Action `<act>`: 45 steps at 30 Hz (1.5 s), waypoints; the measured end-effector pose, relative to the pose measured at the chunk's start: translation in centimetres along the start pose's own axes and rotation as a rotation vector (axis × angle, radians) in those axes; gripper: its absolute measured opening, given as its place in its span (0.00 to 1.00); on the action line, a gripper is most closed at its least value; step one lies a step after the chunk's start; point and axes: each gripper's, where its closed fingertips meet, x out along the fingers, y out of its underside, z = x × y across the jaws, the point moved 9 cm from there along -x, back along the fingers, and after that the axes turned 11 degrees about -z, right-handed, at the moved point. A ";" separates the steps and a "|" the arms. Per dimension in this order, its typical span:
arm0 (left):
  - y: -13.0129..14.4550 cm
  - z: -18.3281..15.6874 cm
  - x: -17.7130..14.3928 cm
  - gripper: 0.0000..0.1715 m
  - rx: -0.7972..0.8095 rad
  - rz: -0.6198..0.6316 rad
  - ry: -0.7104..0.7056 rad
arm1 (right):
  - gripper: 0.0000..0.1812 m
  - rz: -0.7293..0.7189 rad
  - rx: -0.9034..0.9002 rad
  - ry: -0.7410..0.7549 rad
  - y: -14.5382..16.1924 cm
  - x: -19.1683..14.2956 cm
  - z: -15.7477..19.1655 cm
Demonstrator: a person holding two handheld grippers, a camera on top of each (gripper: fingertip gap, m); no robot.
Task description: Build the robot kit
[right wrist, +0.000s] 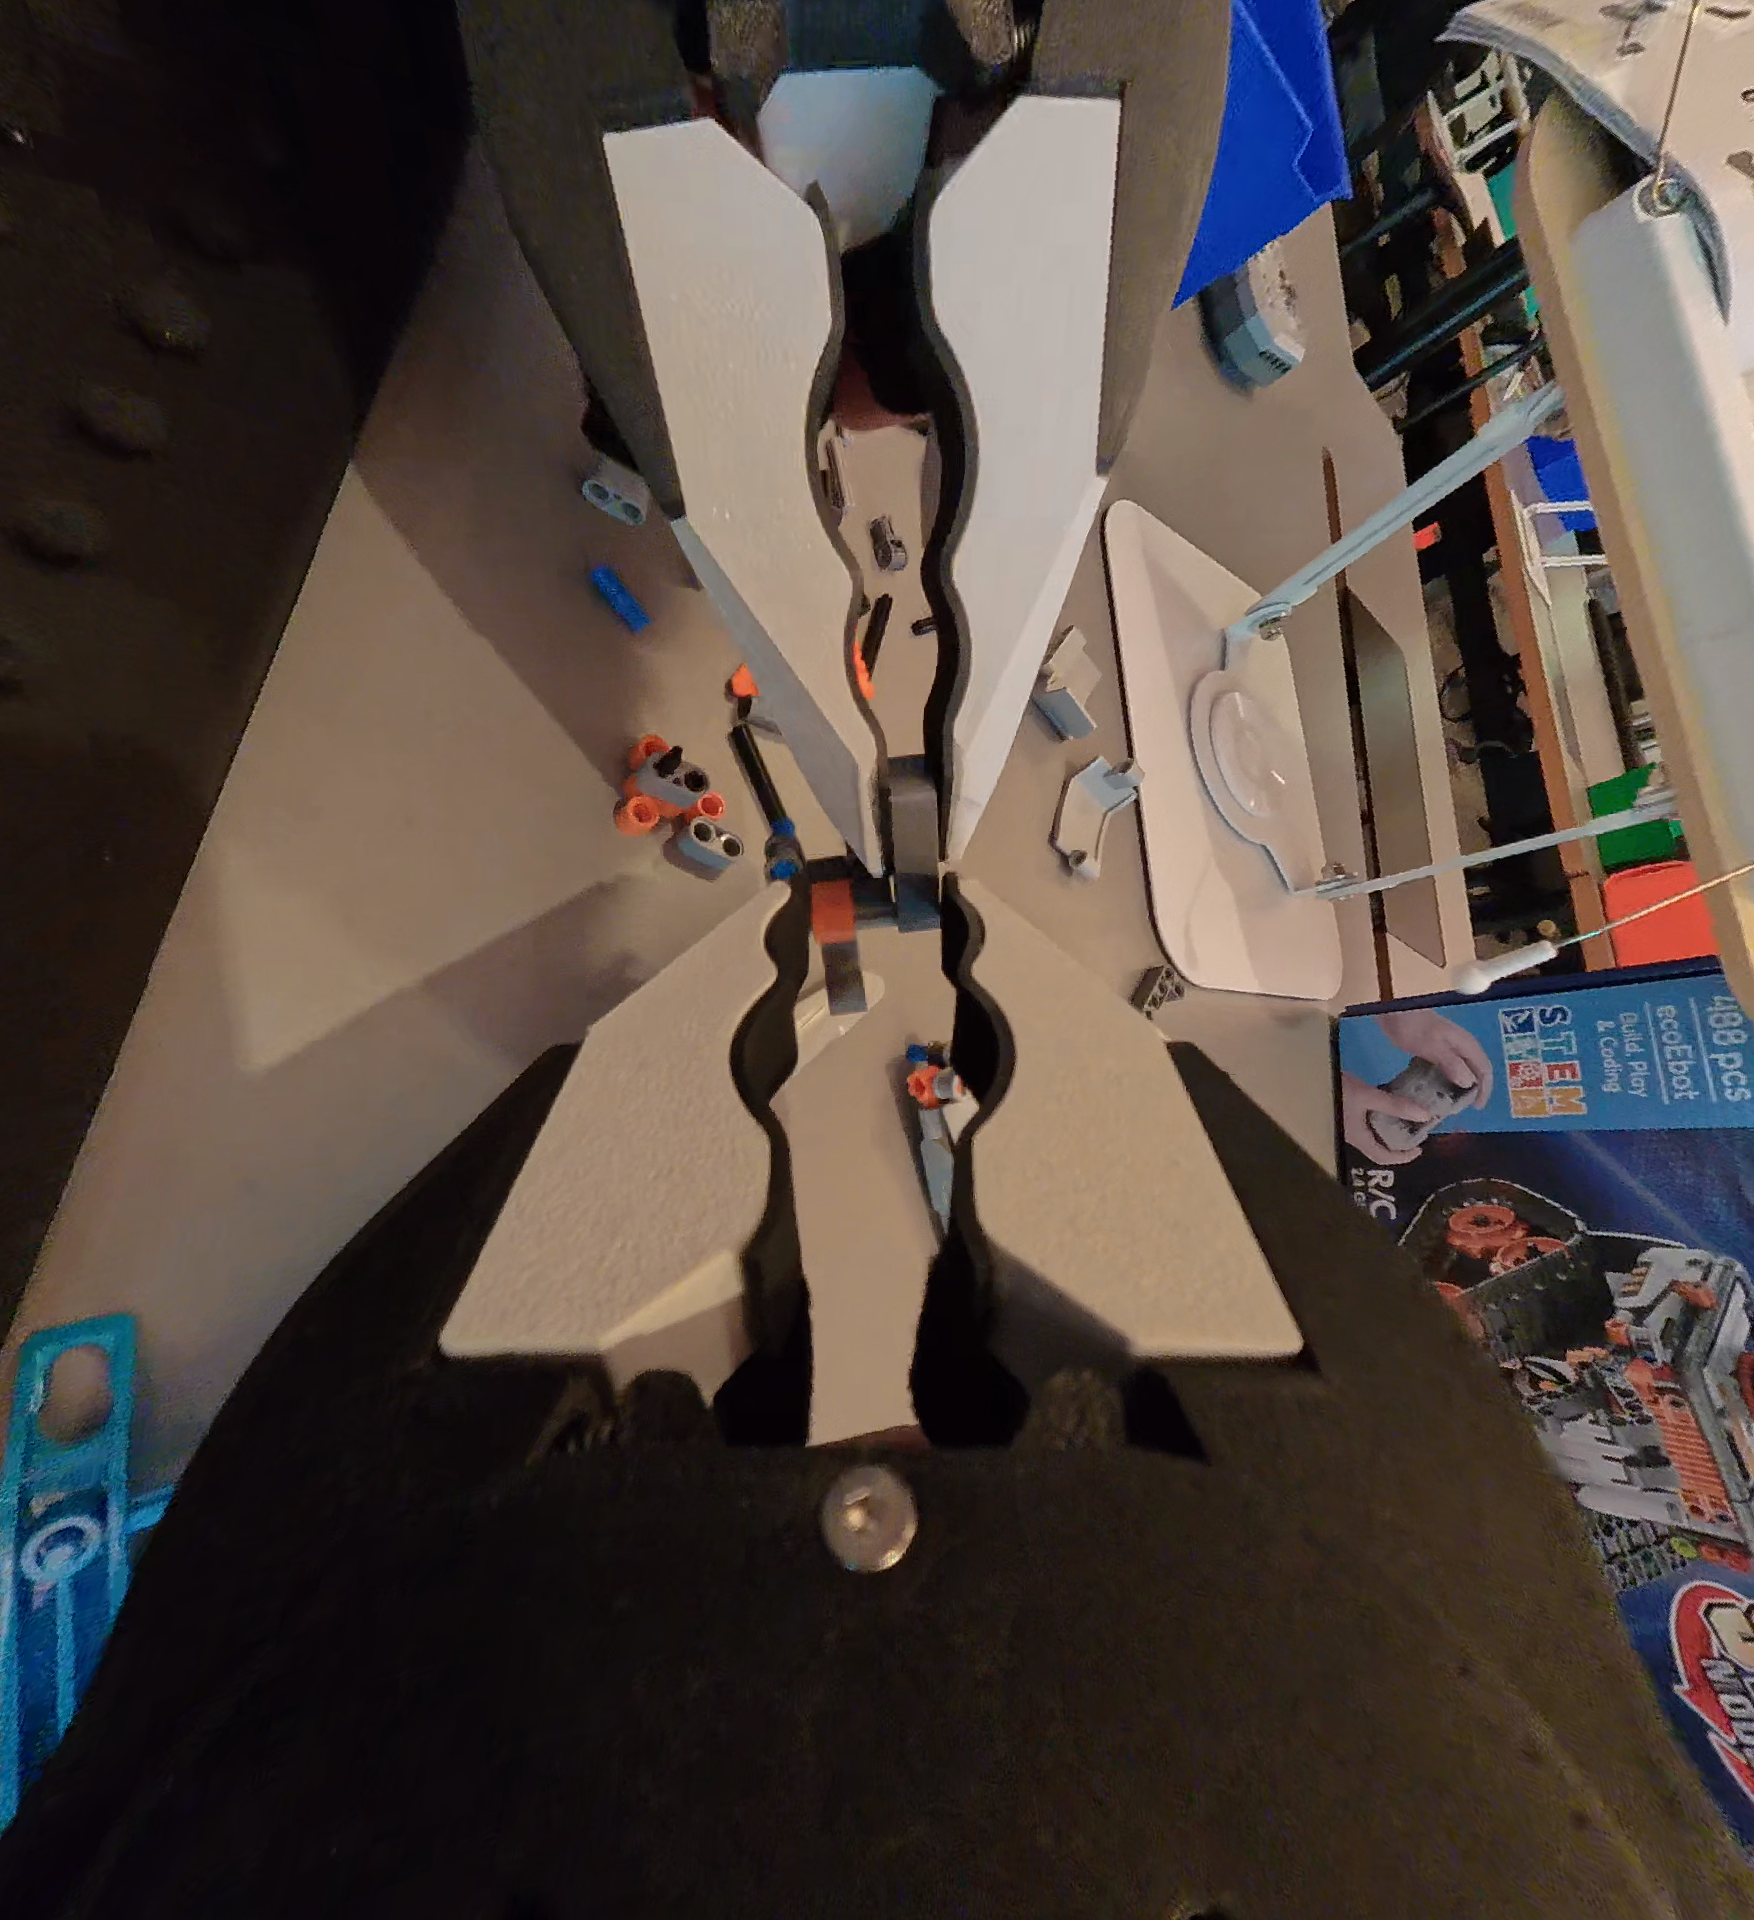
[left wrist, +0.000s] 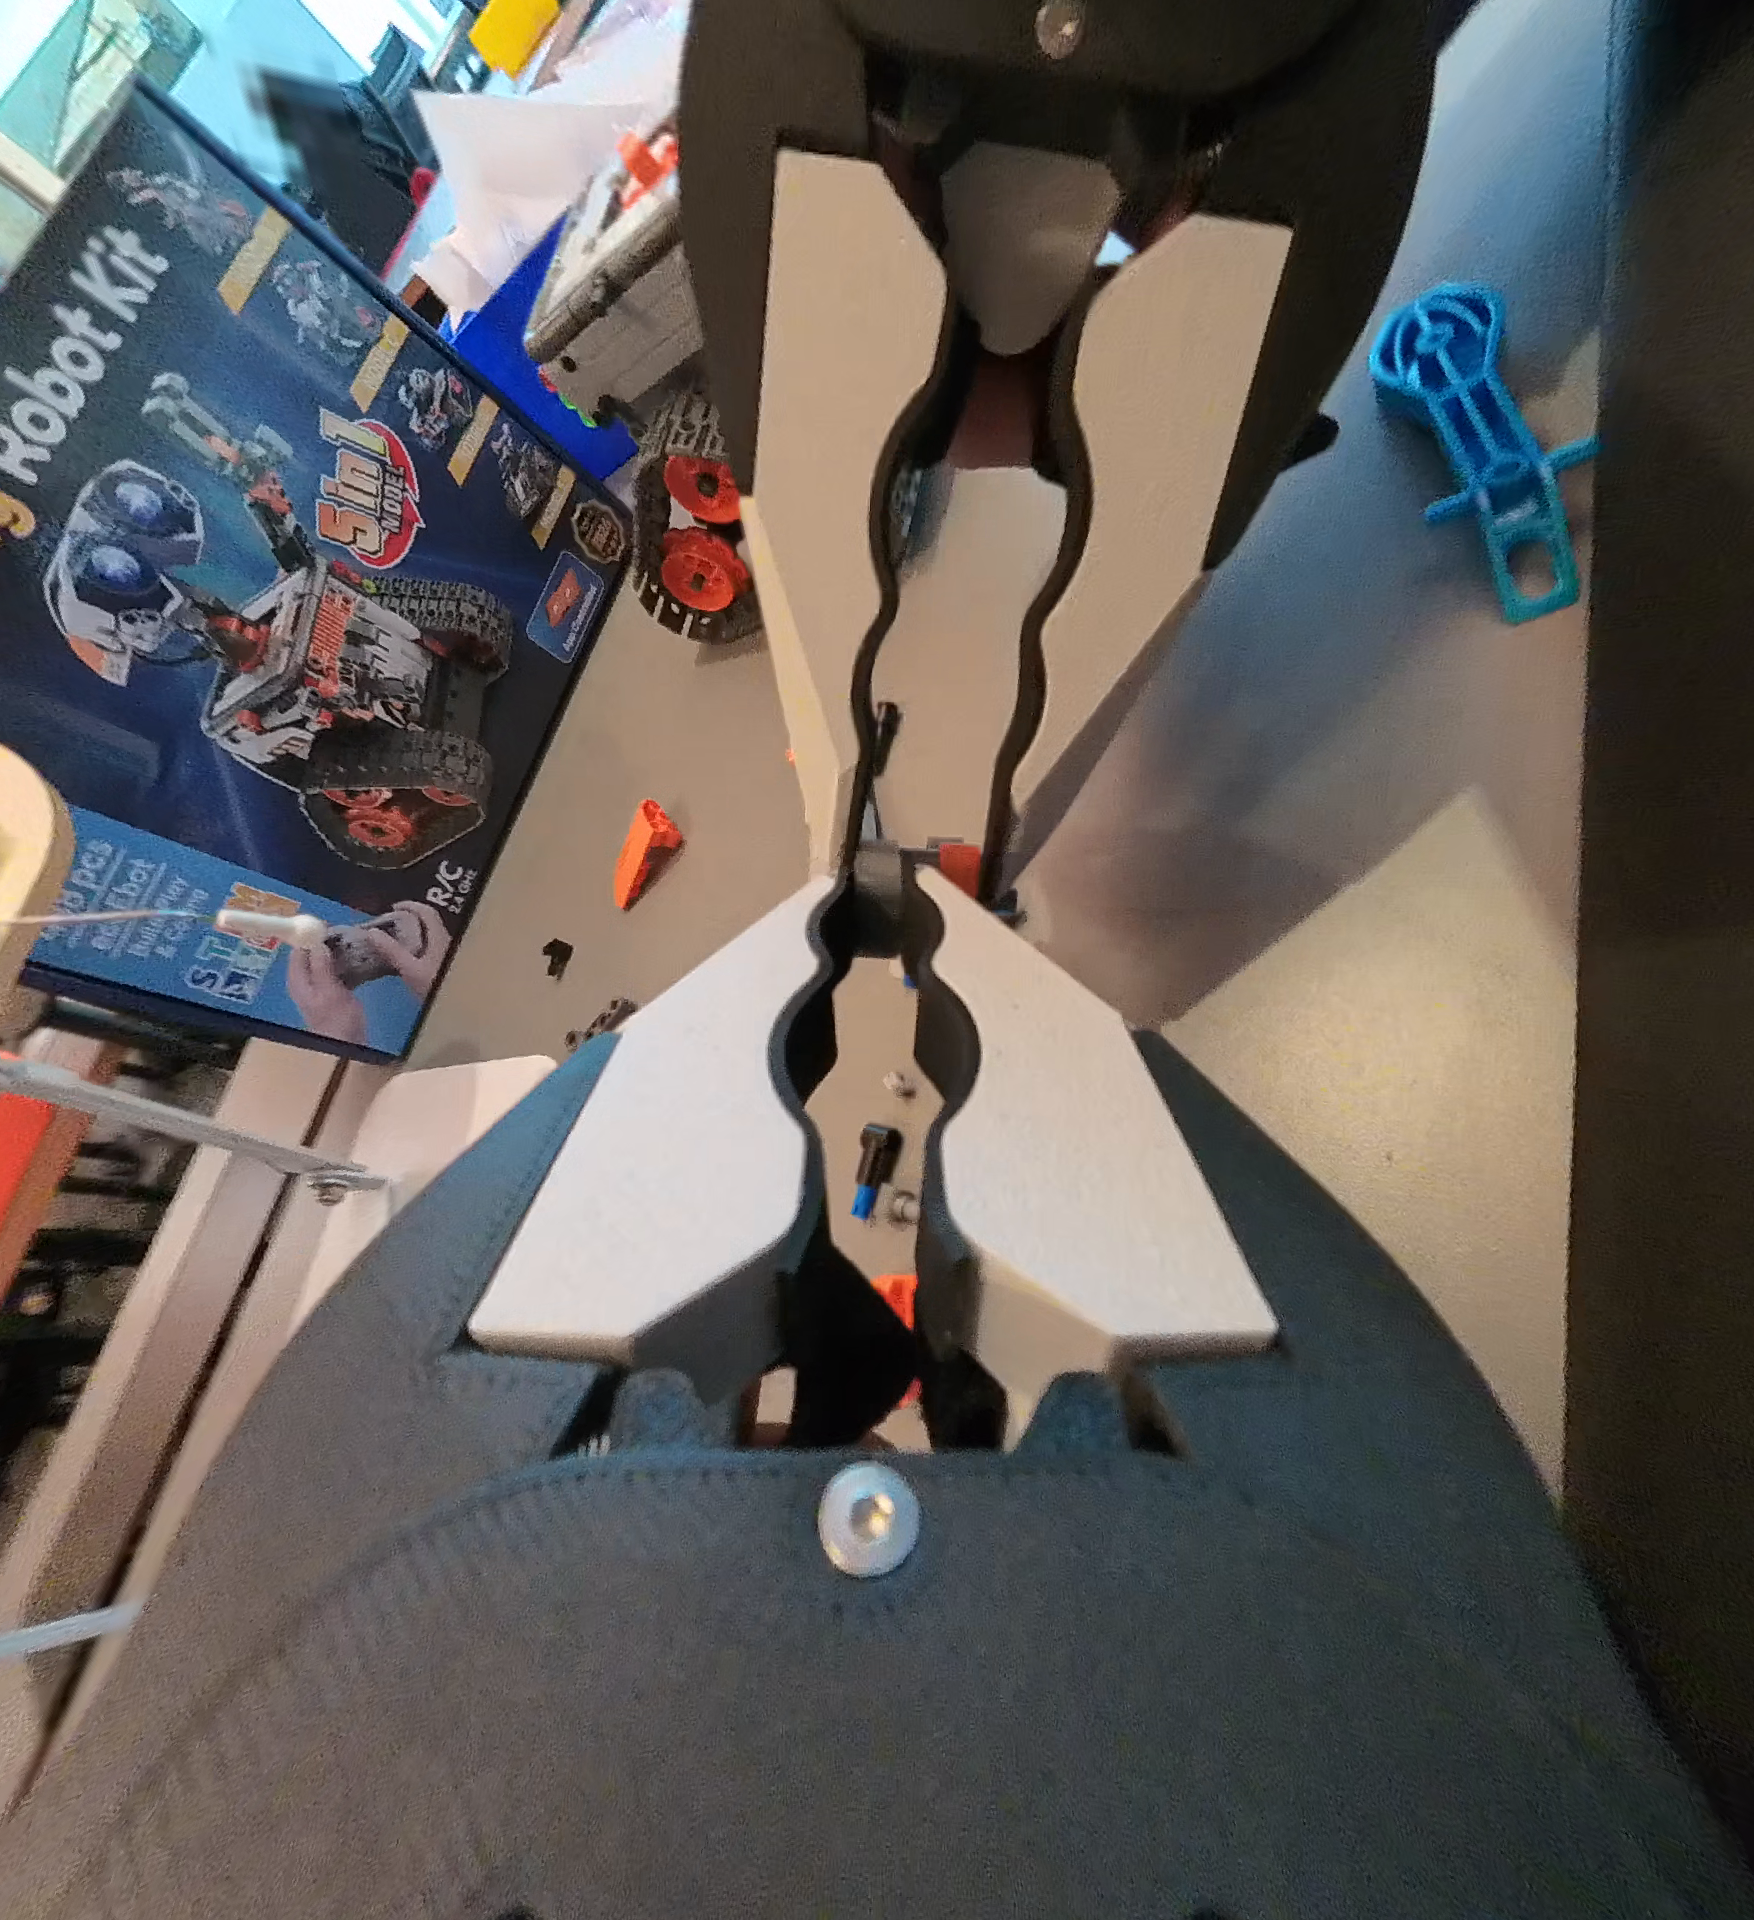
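My two grippers meet tip to tip over a grey table (left wrist: pixel 1392 1091). In the left wrist view my left gripper (left wrist: pixel 875 894) is shut on a small dark grey building piece (left wrist: pixel 878 920). My right gripper (left wrist: pixel 930 857) comes in from above, its tips against that piece, with an orange part (left wrist: pixel 959 862) between them. In the right wrist view my right gripper (right wrist: pixel 868 894) is shut on a small orange, grey and black assembly (right wrist: pixel 837 920). The left gripper (right wrist: pixel 909 857) holds the grey piece (right wrist: pixel 909 816) pressed against it.
A blue robot kit box (left wrist: pixel 260 582) lies on the table and also shows in the right wrist view (right wrist: pixel 1631 1299). A blue plastic tool (left wrist: pixel 1465 436), tracked orange wheels (left wrist: pixel 696 530), an orange piece (left wrist: pixel 644 852), a cluster of loose pieces (right wrist: pixel 681 805) and a white tray (right wrist: pixel 1216 810) lie around. My two grippers' fingertips are within a few centimetres of each other.
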 end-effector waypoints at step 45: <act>-0.2 0.5 0.7 0.03 -0.223 -0.171 0.171 | 0.11 -0.249 0.360 -0.168 1.8 -2.5 -0.8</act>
